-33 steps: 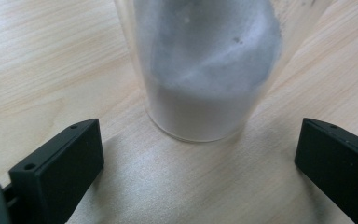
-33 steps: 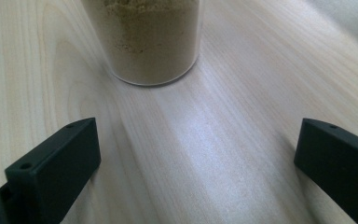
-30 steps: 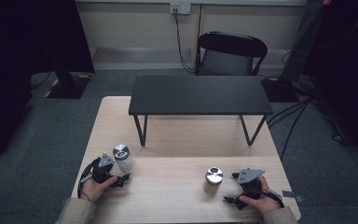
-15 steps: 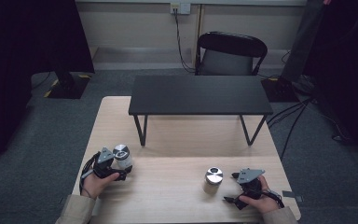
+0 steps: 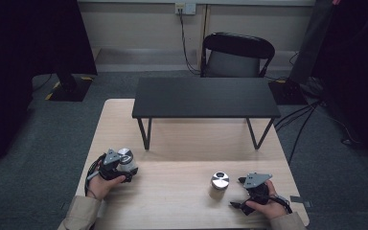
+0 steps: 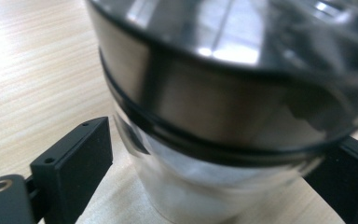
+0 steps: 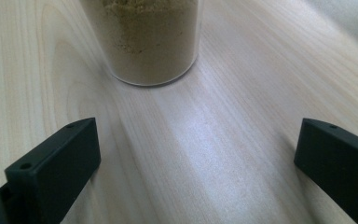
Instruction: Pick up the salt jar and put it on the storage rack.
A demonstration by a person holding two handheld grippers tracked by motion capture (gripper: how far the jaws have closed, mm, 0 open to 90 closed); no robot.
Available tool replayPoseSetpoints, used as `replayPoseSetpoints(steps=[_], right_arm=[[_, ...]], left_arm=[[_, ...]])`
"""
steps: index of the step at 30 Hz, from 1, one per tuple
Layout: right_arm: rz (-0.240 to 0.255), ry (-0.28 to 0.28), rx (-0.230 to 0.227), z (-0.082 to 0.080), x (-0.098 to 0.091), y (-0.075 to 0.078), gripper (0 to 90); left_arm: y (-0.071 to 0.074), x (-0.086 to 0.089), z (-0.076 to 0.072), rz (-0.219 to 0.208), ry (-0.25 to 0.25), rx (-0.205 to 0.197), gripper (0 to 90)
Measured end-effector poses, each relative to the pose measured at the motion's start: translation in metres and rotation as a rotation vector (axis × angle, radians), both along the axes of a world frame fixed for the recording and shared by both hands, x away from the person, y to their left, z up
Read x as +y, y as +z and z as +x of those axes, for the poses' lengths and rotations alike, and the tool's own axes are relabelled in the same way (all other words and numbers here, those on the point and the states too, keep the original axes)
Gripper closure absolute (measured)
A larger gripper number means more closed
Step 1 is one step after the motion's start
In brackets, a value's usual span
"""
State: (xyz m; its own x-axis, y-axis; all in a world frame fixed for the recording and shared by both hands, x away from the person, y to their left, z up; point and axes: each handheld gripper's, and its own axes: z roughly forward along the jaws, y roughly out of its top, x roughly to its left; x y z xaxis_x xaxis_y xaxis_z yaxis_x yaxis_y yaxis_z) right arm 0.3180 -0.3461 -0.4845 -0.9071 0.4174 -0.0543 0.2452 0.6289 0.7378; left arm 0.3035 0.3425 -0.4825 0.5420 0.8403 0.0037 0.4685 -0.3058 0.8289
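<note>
— What sort of room am I working in?

— A bare lab or studio set up for recording. From my seat at six o'clock, grey carpet [image 5: 38, 143] lies all round the pale wooden table [image 5: 182, 201]; black curtains [image 5: 24, 43] hang at ten and two (very dark), and a folding chair [image 5: 237, 55] and wall socket [image 5: 184, 8] sit at twelve.
</note>
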Motion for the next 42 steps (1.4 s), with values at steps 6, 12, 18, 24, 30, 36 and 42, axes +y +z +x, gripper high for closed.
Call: replayPoseSetpoints(steps=[6, 12, 18, 24, 30, 36, 42], right_arm=[[0.000, 0.000, 0.000, 0.0000, 0.0000, 0.0000, 0.0], [0.000, 0.000, 0.000, 0.0000, 0.0000, 0.0000, 0.0], [-0.001, -0.002, -0.001, -0.0001, 0.0001, 0.0001, 0.0], [-0.001, -0.002, -0.001, -0.0001, 0.0001, 0.0000, 0.0], [-0.001, -0.002, -0.001, -0.0001, 0.0001, 0.0000, 0.0], [-0.001, -0.002, -0.001, -0.0001, 0.0001, 0.0001, 0.0], [-0.001, -0.002, -0.001, -0.0001, 0.0001, 0.0001, 0.0]], left_arm=[[-0.0002, 0.0012, 0.0027, -0.012, -0.001, 0.001, 11.6], [0.0000, 0.0023, 0.0043, -0.017, -0.004, -0.002, 19.0], [0.0001, 0.0050, 0.0063, -0.029, -0.023, 0.001, 26.3], [0.0011, 0.0031, 0.0059, -0.013, -0.029, -0.008, 29.3], [-0.0001, 0.0021, 0.0049, -0.013, -0.026, -0.018, 29.6], [0.0007, 0.0010, 0.0047, -0.016, -0.022, -0.014, 29.8], [0.0045, -0.0003, 0.0037, -0.031, -0.040, -0.010, 29.9]])
